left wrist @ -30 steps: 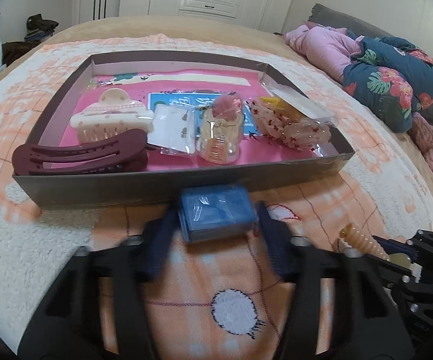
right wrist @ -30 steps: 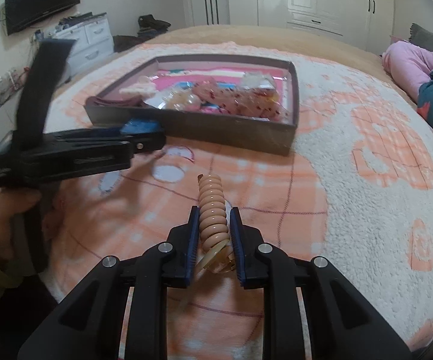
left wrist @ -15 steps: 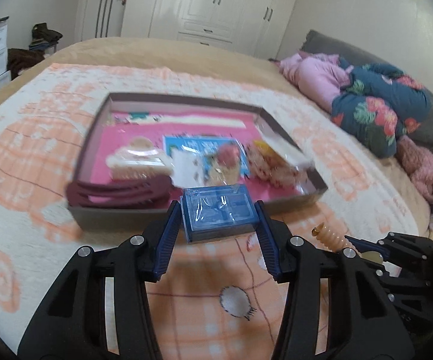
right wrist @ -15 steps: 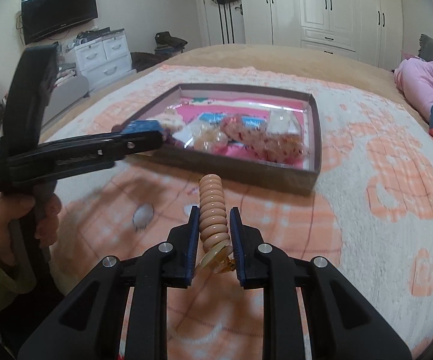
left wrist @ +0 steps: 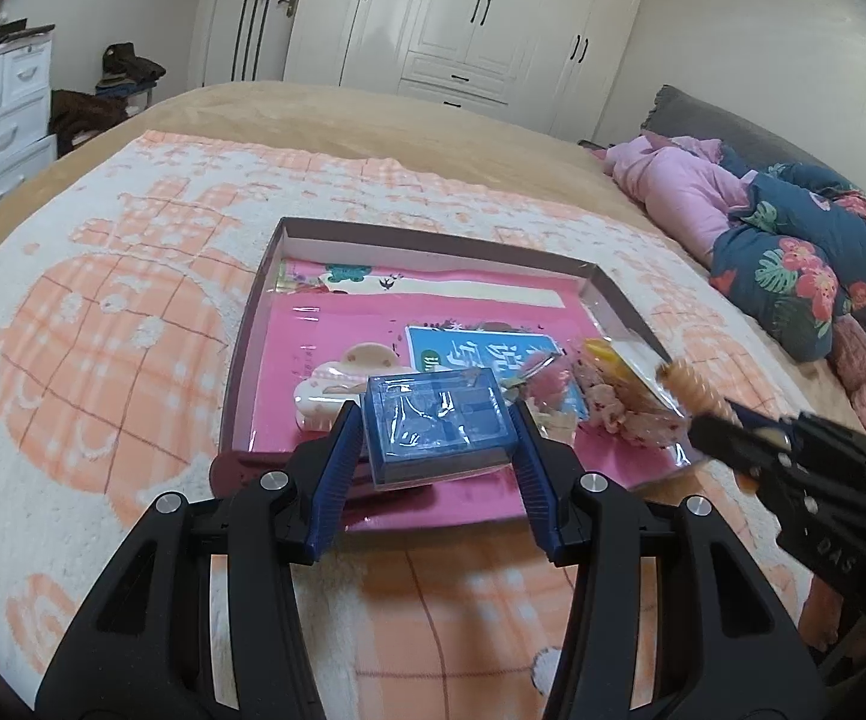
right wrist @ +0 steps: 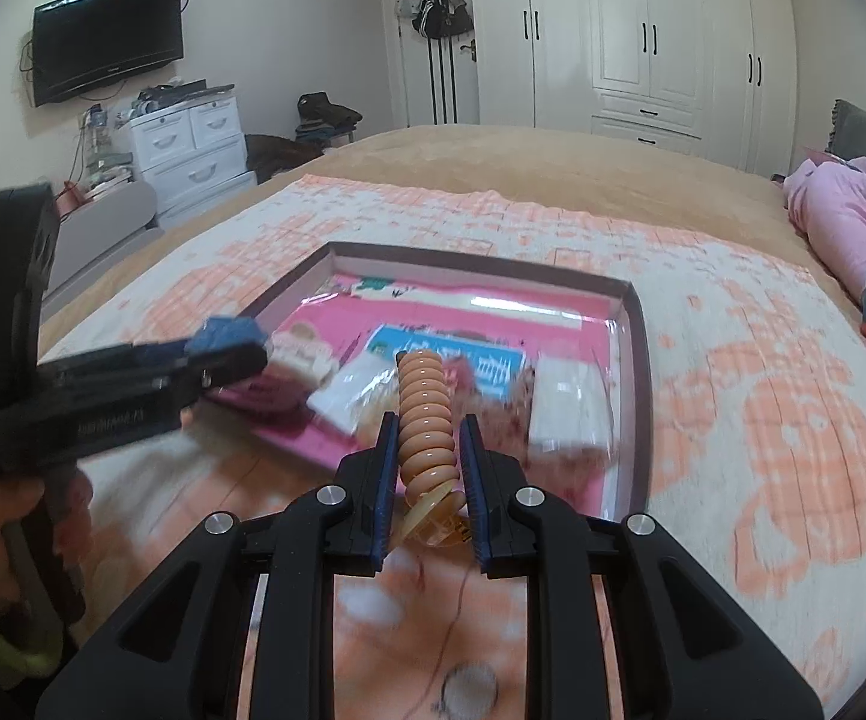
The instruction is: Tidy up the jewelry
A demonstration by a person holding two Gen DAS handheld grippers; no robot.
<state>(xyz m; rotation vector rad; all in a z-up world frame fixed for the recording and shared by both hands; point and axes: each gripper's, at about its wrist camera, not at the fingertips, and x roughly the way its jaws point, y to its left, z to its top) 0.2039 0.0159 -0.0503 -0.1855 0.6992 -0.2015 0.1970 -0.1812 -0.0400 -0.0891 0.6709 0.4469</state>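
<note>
My left gripper (left wrist: 436,429) is shut on a small blue clear-plastic box (left wrist: 437,425) and holds it above the near edge of the dark shallow tray (left wrist: 264,276). My right gripper (right wrist: 428,447) is shut on a beige ribbed hair clip (right wrist: 426,414), raised over the tray's (right wrist: 637,360) near edge. The tray has a pink lining and holds a cream claw clip (left wrist: 342,378), a maroon clip (right wrist: 264,390), a blue card (left wrist: 481,354) and small clear packets (right wrist: 348,396). The right gripper also shows in the left wrist view (left wrist: 727,426), the left gripper in the right wrist view (right wrist: 222,354).
The tray lies on an orange-and-white fleece blanket (left wrist: 102,312) on a bed. Pink and floral bedding (left wrist: 793,240) is piled at the right. White wardrobes (right wrist: 643,30) and a white drawer unit (right wrist: 192,144) stand behind.
Both grippers have risen and moved forward over the tray's near edge, each still holding its item. The tray now appears lower and more from above.
</note>
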